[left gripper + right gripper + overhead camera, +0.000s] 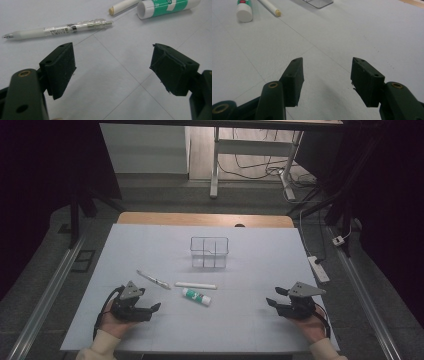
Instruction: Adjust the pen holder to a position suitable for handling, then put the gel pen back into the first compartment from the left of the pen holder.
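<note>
High view: pen (glue stick beside)

My table, white sheet: clear organizer centre frame; pen, white stick, glue stick lower-centre left.

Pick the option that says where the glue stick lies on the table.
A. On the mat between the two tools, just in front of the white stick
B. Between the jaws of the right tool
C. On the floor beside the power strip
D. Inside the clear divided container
A: the high view shows the glue stick flat on the mat, just on the person's side of the white stick, well clear of the clear divided container.
</note>
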{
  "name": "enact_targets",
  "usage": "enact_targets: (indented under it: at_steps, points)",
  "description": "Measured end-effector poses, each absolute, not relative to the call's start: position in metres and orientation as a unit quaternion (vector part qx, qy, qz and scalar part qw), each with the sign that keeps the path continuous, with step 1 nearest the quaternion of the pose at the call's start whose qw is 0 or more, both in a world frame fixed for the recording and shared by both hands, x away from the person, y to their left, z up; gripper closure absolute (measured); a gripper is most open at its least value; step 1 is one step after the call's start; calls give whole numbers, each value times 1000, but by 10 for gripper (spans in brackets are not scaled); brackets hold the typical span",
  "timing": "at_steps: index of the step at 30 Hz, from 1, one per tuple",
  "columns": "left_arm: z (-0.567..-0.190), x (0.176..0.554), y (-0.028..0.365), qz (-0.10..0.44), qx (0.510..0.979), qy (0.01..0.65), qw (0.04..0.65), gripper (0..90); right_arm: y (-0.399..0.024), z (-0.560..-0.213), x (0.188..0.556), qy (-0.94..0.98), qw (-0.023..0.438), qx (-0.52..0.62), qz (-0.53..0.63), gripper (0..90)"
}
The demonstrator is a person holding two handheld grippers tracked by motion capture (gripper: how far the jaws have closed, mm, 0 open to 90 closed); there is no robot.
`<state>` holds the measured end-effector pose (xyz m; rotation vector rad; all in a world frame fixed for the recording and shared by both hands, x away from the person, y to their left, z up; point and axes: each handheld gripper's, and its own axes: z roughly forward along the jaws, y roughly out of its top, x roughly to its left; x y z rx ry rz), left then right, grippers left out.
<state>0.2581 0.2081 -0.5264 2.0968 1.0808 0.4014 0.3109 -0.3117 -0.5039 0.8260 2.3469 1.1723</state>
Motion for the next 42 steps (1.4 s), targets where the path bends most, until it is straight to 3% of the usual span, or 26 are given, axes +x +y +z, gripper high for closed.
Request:
enact_targets:
  at_steps: [19,31,42]
  points:
    - [-512,267,219,169,813,415,371,234,-311,-504,311,839,193,296,414,425]
    - [-480,287,237,192,832,397,337,256,-312,-505,312,840,191,296,413,420]
    - [-466,312,234,185,877,338,286,301,-312,-506,313,842,191,296,408,421]
